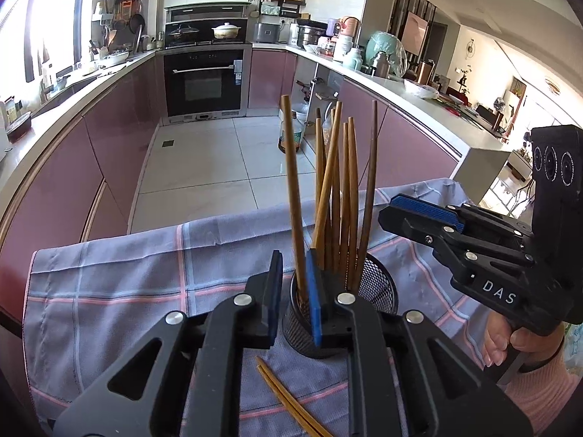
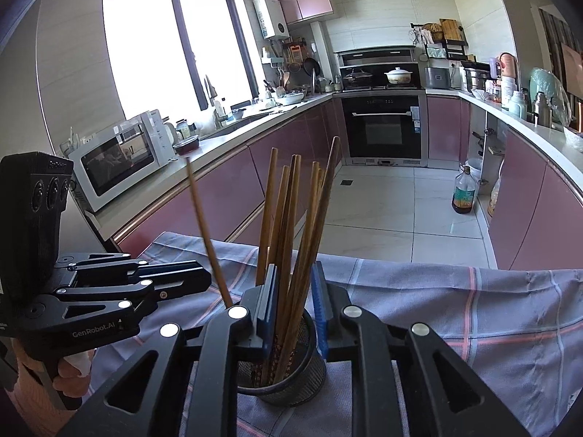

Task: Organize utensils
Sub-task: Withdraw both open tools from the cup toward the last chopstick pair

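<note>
A black mesh cup stands on a checked blue-grey cloth and holds several brown wooden chopsticks upright. My left gripper is over the cup's left rim, slightly open. One chopstick stands loose between its blue pads, its lower end in the cup. My right gripper straddles the cup from the other side, slightly open, with several chopsticks in the gap untouched. Two more chopsticks lie flat on the cloth under my left gripper.
Each gripper shows in the other's view: the right gripper to the cup's right, the left gripper to its left. Beyond the cloth's far edge the tiled floor drops away, with an oil bottle, pink cabinets and an oven.
</note>
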A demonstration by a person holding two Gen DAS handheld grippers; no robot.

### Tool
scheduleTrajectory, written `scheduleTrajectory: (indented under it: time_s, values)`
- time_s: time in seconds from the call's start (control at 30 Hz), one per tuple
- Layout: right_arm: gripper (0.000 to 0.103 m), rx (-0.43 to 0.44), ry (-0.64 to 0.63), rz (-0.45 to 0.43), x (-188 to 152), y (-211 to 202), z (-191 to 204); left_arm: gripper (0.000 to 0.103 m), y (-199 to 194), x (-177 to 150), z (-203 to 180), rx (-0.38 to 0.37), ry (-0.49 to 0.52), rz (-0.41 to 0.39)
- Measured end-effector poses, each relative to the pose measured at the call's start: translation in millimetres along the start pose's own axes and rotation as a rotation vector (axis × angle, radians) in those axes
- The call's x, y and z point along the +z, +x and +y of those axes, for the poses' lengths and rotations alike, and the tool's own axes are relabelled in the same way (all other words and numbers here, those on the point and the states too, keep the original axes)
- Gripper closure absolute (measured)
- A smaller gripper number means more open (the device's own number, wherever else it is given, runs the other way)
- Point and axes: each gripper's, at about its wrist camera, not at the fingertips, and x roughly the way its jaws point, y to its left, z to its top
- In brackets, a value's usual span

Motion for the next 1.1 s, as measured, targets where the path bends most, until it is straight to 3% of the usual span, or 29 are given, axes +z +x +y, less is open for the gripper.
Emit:
scheduleTrajectory:
  time_s: [0.3, 0.63, 1.1]
  values:
    - [0.079, -0.004, -0.025, -0.018, -9, -9, 4, 0.079, -15, -21, 19, 0.017, -0.067, -0.057]
    - [0.075, 0.067, -0.099, -0.04, -29, -39, 29, 0.062, -48, -62, 28, 0.076, -0.097, -0.127]
    - [0.073, 0.151, -0.152, 0.061, -74, -35, 59, 0.053, -79, -119, 48, 0.13, -0.183, -0.124]
